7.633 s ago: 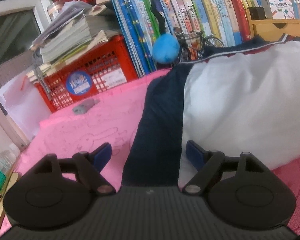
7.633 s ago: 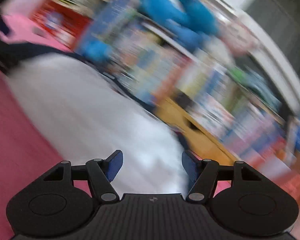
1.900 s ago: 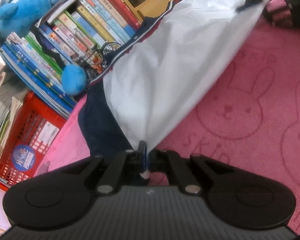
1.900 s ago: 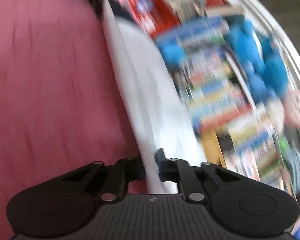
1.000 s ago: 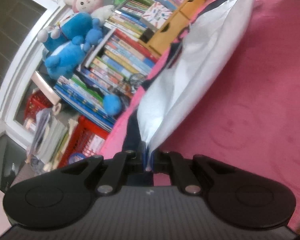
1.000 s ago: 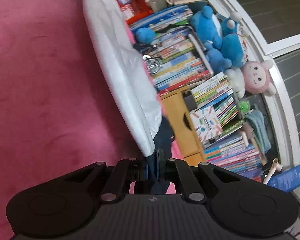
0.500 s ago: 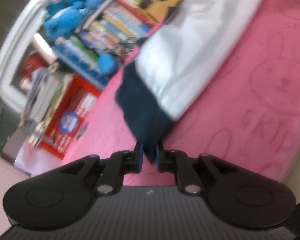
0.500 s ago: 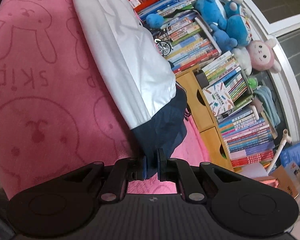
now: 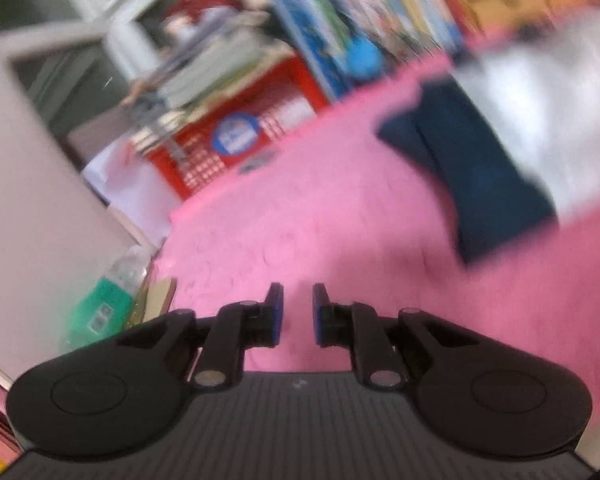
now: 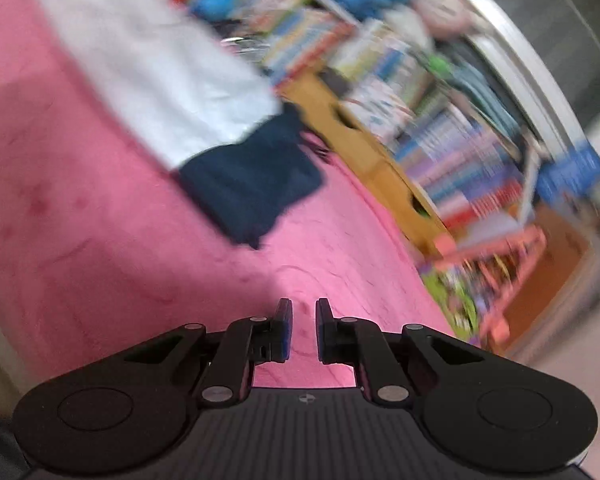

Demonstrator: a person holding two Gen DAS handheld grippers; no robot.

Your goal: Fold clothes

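- Pink blanket (image 9: 340, 208) now carries the white-and-navy garment (image 9: 484, 168), which lies flat instead of hanging stretched between the grippers.
- Left gripper (image 9: 298, 312) has let its navy sleeve go; its jaws are opening, narrow, with nothing between them.
- Right gripper (image 10: 304, 320) likewise: opening, narrow, empty, garment (image 10: 252, 184) well ahead.

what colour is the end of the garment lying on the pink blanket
Dark navy blue; the garment end joins a white body. It shows best in the right wrist view.

Pink blanket (image 9: 340, 208) spread as the surface; white-and-navy garment (image 9: 480, 168) lying on it, just before the row of books (image 9: 380, 32).
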